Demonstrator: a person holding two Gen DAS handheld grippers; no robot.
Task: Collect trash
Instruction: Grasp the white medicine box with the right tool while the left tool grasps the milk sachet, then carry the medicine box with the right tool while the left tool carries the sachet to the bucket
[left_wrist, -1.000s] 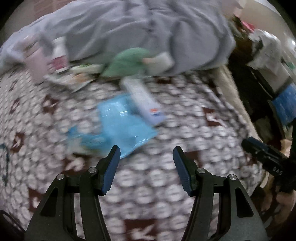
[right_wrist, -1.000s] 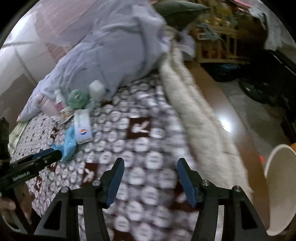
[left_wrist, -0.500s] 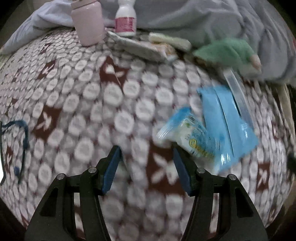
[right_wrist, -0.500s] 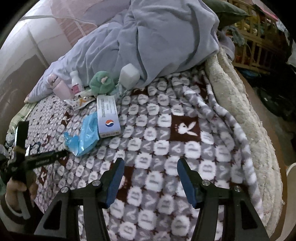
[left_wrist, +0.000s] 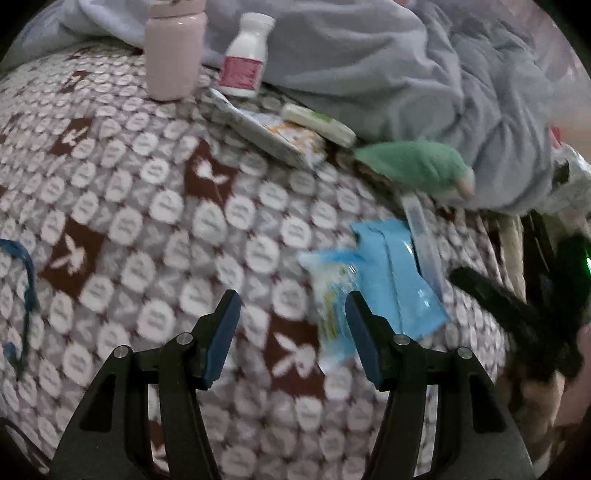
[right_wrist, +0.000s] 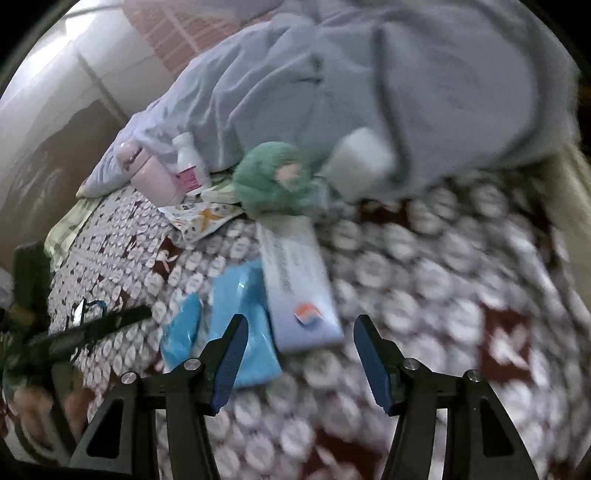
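Blue wrappers lie together on the patterned blanket (left_wrist: 155, 206): a small crinkled snack packet (left_wrist: 334, 295) and, touching it on its far side, a flat blue pouch (left_wrist: 395, 280), with a long white carton (right_wrist: 299, 291) along the pouch's other edge. Over the last second both hands have swung in toward this cluster. In the left wrist view the packet, which sat out ahead of the fingers a moment ago, now lies just at the inner face of the right-hand pad, while the left gripper (left_wrist: 291, 328) stands about half open with only blanket between its pads and nothing held. The right gripper (right_wrist: 297, 354) has come much closer too: earlier it looked across open blanket, and now the near end of the carton and a corner of the pouch sit just ahead of its pads, which are likewise part open and empty. Motion blur makes it hard to say whether either gripper touches a wrapper yet; probably not. Further back, a pink bottle (left_wrist: 173, 51), a white pill bottle (left_wrist: 245, 55) and a green plush toy (left_wrist: 413, 166) rest against the grey duvet (left_wrist: 406, 66). Nothing is collected yet; both hands look set for a first pick.
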